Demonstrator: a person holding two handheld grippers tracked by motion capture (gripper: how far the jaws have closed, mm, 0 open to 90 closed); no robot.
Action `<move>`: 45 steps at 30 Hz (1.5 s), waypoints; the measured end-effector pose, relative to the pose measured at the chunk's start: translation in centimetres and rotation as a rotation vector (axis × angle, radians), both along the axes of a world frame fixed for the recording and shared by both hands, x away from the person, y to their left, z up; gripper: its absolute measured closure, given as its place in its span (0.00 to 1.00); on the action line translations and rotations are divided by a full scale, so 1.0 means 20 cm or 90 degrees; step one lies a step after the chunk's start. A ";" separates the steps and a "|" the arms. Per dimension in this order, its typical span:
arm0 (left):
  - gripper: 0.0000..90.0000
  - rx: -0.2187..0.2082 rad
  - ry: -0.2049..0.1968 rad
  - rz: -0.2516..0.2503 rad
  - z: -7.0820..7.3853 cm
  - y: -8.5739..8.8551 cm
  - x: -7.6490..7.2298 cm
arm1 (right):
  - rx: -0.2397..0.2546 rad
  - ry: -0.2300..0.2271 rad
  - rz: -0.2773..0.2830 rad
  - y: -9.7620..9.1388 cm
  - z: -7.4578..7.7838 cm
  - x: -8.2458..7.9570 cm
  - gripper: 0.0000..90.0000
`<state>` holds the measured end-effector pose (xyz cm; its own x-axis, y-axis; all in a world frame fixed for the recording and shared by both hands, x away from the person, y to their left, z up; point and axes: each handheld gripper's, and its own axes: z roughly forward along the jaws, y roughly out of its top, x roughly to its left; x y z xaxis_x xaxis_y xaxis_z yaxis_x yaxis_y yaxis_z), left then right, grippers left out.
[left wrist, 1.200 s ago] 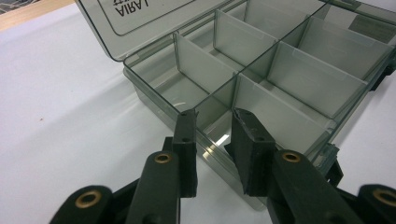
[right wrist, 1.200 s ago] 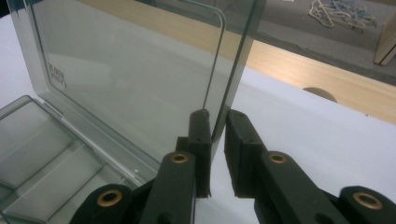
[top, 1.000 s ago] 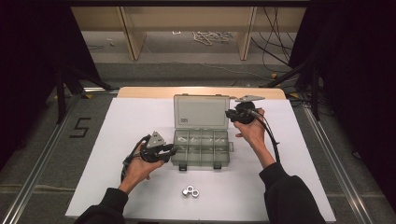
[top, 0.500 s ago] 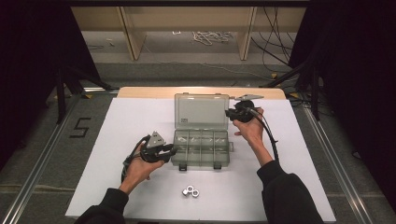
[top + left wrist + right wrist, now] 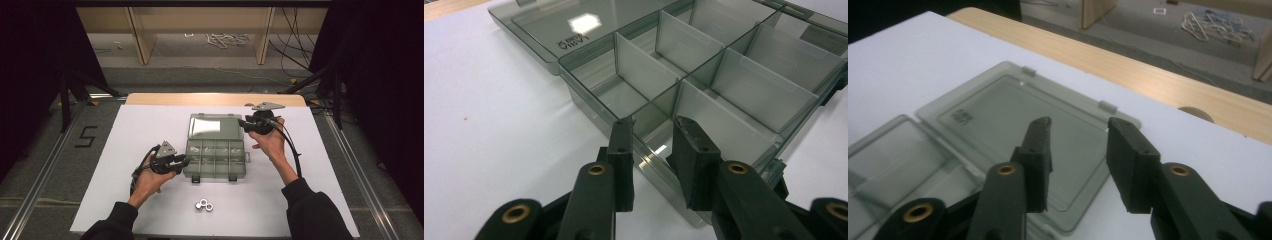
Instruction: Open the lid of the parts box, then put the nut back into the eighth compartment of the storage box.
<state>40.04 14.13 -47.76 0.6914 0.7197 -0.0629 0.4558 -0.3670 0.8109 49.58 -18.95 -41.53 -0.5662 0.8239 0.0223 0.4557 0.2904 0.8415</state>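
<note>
A clear grey compartment box (image 5: 215, 152) lies open on the white table, its lid (image 5: 212, 126) flat toward the back. My left gripper (image 5: 184, 161) is at the tray's left end. In the left gripper view its jaws (image 5: 652, 124) straddle the box's near wall (image 5: 589, 107) with a gap on each side, and the compartments (image 5: 744, 90) look empty. My right gripper (image 5: 242, 122) hovers at the lid's right edge. Its jaws (image 5: 1079, 122) have just been opening and hold nothing, with the lid (image 5: 998, 130) lying below them.
Two metal nuts (image 5: 204, 204) lie on the white sheet in front of the box. A wooden strip (image 5: 215, 99) borders the table's far edge, and beyond it are floor, cables (image 5: 227, 38) and dark stands. White surface stretches left and right of the box.
</note>
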 end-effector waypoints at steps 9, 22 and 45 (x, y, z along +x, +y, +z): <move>0.78 0.008 -0.003 -0.004 0.00 0.00 0.00 | -0.009 -0.026 0.069 0.07 0.07 -0.18 0.55; 0.64 -0.016 -0.011 0.016 0.01 -0.01 -0.01 | -0.037 -0.004 0.125 0.14 0.10 -0.36 0.38; 0.39 -0.082 -0.067 0.014 0.19 0.03 -0.23 | -0.046 0.008 0.177 0.17 0.06 -0.51 0.30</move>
<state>35.37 14.82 -44.04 0.6827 0.7258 -0.0845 0.3735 -0.2471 0.8941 39.44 -15.61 -40.36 -0.7710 0.6364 -0.0230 0.3598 0.4651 0.8088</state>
